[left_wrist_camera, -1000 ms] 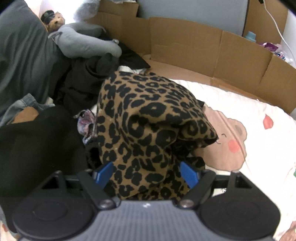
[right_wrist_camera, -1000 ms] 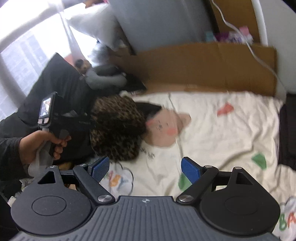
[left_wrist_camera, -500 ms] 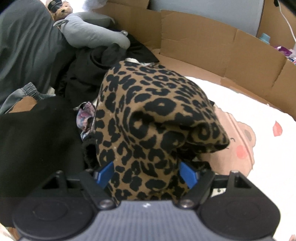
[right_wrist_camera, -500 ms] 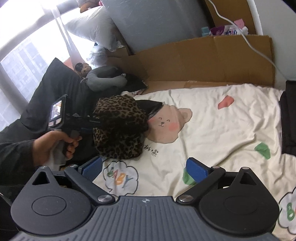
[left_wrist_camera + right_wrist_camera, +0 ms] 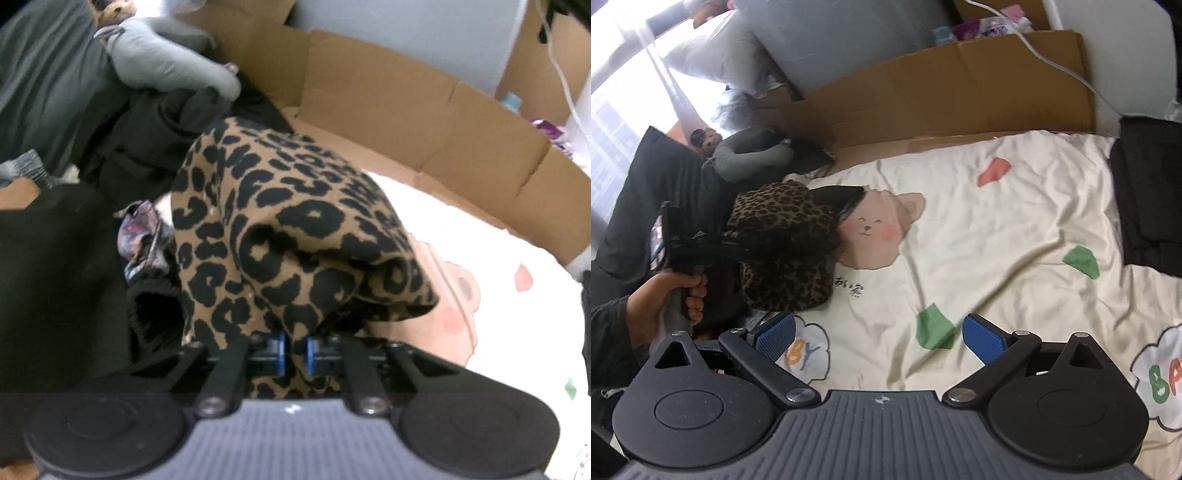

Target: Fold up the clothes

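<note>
Left tongs [image 5: 294,355] angled down, closing on the leopard-print garment [image 5: 295,236]. Right tongs [image 5: 879,334] spread wide, empty, over the bedsheet [image 5: 997,229].

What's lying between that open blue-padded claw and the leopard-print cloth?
Only bare cream bedsheet separates the right gripper from the leopard-print garment, seen in the right wrist view.

A home bedroom: a bed with a cartoon bear sheet [image 5: 979,236], pillows [image 5: 713,51], heaped clothes [image 5: 122,147], a window [image 5: 613,110].

Daylight floods from a blown-out window [image 5: 613,110]; both fisheye views are soft, edges bent.
</note>
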Tool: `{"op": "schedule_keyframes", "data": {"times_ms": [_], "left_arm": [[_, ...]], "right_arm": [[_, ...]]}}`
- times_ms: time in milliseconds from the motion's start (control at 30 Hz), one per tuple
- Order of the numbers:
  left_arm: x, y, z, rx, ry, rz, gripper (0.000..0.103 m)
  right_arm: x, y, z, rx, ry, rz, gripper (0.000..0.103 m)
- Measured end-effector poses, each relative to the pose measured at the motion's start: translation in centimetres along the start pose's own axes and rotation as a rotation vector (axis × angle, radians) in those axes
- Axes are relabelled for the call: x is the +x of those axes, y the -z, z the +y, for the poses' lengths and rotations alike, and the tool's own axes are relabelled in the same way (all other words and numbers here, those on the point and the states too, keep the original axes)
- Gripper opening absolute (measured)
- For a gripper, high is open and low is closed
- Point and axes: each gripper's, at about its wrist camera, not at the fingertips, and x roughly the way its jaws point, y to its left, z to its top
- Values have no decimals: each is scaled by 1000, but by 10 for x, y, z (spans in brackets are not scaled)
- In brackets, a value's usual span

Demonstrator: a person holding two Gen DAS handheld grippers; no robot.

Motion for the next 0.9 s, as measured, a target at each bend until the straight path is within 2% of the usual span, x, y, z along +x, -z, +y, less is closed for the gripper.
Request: {"op": "schedule_keyframes", "data": {"times_ms": [167, 367, 733, 900], "left_arm": [[-17, 0, -12, -9, 83, -36, 7], [-42, 6, -43, 75, 195, -49, 6], [-78, 29, -89, 169, 385, 15, 2], [-91, 42, -117, 227, 462, 46, 0]], "right_arm": [[3, 1, -4, 8, 21, -2, 100], [12, 0, -7, 6, 15, -11, 100], [29, 5, 3, -68, -20, -61, 100], [37, 15, 12, -86, -51, -49, 100]]}}
